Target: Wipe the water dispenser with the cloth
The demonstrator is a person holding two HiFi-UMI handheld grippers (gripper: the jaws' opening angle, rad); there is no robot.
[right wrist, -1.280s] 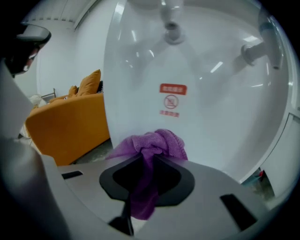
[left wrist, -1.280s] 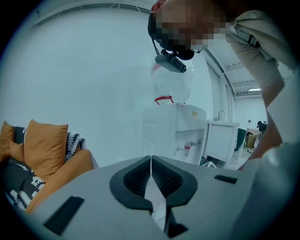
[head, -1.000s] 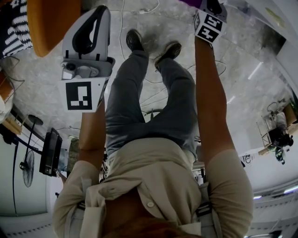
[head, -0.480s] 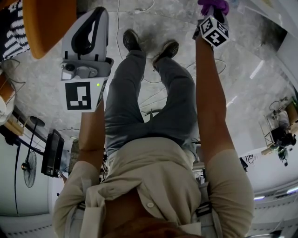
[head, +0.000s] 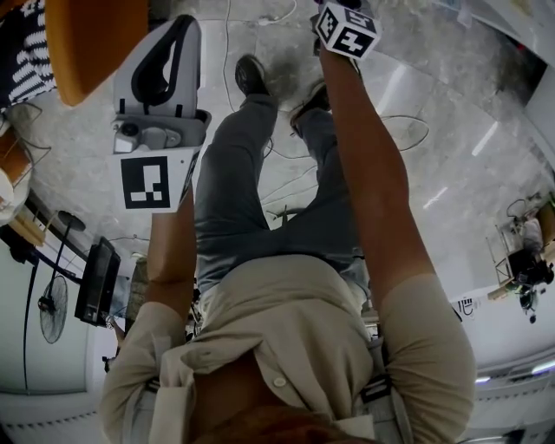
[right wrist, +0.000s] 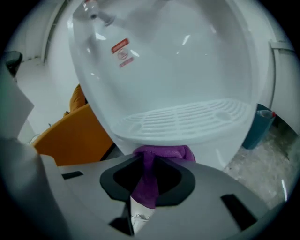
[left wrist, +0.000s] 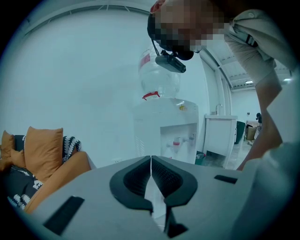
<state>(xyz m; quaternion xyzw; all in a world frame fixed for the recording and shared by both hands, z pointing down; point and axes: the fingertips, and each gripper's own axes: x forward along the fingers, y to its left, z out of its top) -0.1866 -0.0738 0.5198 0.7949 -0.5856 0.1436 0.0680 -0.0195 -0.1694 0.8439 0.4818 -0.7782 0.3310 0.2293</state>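
Note:
The white water dispenser [left wrist: 165,133] with its clear bottle [left wrist: 159,75] stands ahead in the left gripper view. In the right gripper view its body and slotted drip grille [right wrist: 187,117] fill the frame at very close range. My right gripper [right wrist: 150,160] is shut on a purple cloth [right wrist: 163,153], whose bunched end presses against the dispenser's white front just under the grille. In the head view only that gripper's marker cube [head: 347,28] shows, at the top edge. My left gripper [left wrist: 151,157] is shut on nothing and is held away from the dispenser, at upper left [head: 184,24] in the head view.
An orange sofa [left wrist: 44,154] with a patterned cushion stands left of the dispenser, also the orange sofa [right wrist: 75,136]. A white cabinet [left wrist: 218,133] is to its right and a teal bin [right wrist: 260,125] beside it. Cables [head: 282,178] lie on the marble floor around the person's feet.
In the head view my right gripper has swung left along the top edge, and the purple cloth has left that view. The left gripper has stayed still.

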